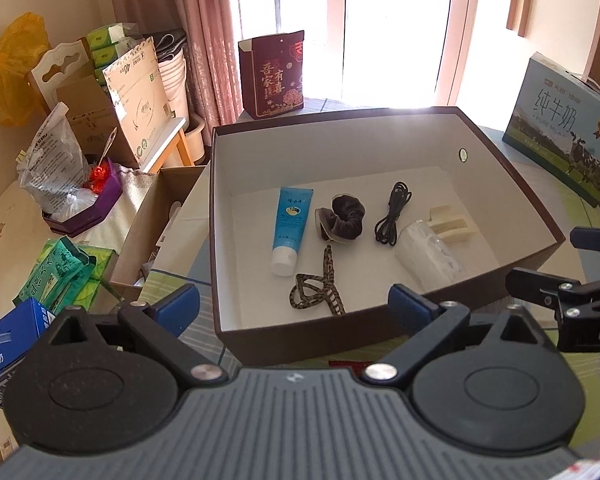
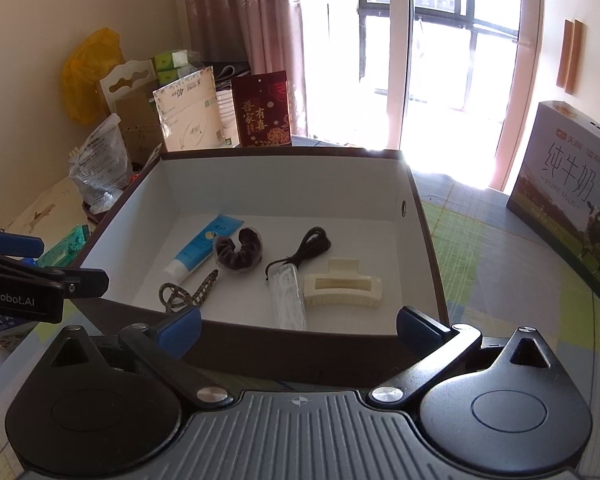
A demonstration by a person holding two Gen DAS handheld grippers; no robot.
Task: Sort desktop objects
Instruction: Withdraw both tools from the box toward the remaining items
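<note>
A brown box (image 1: pixel 220 208) (image 2: pixel 430 256) with a white inside stands on the table. In it lie a blue tube (image 1: pixel 290 226) (image 2: pixel 202 248), a dark velvet scrunchie (image 1: pixel 342 218) (image 2: pixel 240 254), a black cable (image 1: pixel 392 212) (image 2: pixel 302 250), a leopard hair clip (image 1: pixel 320 288) (image 2: pixel 188 290), a clear plastic packet (image 1: pixel 428 256) (image 2: pixel 288 298) and a cream claw clip (image 1: pixel 454 224) (image 2: pixel 342 288). My left gripper (image 1: pixel 296 312) (image 2: pixel 44 264) is open and empty at the box's near wall. My right gripper (image 2: pixel 300 330) (image 1: pixel 556 268) is open and empty at the near wall too.
A milk carton box (image 1: pixel 564 136) (image 2: pixel 572 196) stands at the right on the checked tablecloth (image 2: pixel 500 264). A dark red gift box (image 1: pixel 272 76) (image 2: pixel 264 112) stands behind the brown box. Cartons, bags and tissue packs (image 1: pixel 60 272) crowd the left side.
</note>
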